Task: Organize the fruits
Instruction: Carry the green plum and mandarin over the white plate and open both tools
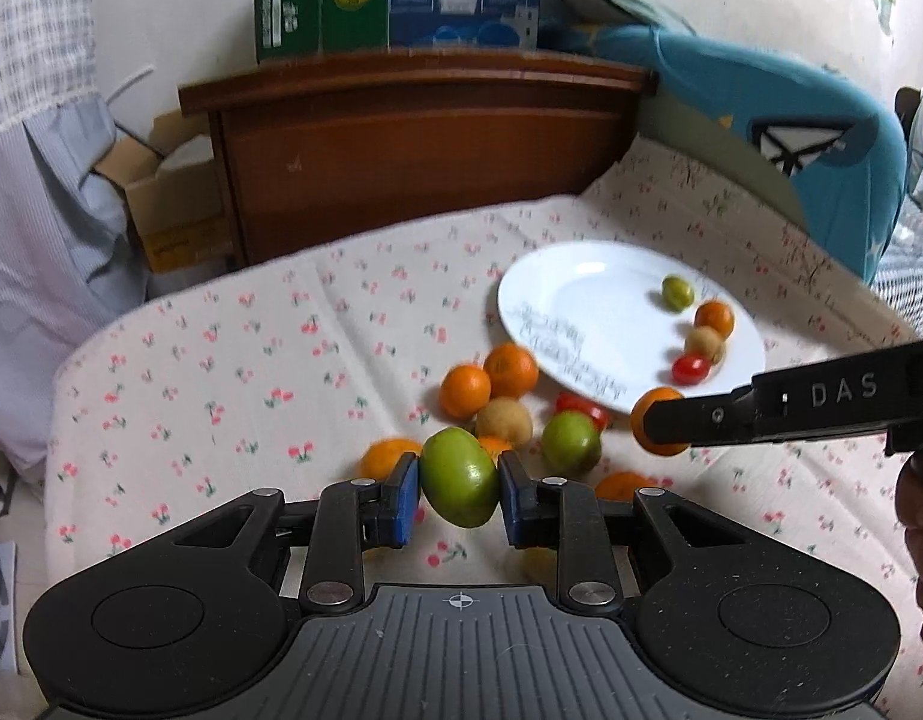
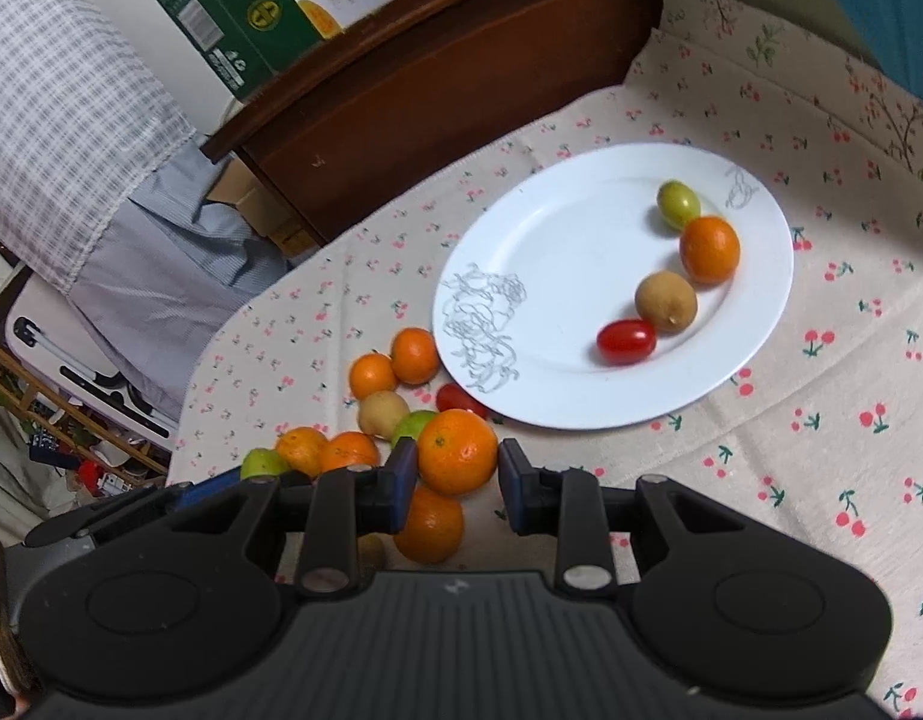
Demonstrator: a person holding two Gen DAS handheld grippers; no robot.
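Cherry-print cloth beyond left claw, clamped across a green fruit (smooth, probably slippery); right claw pinches an orange.

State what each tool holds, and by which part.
Left tool: green fruit, by its sides. Right tool: orange, by its sides.

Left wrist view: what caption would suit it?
Left gripper clamps a green round fruit above scattered fruit beside a white plate.
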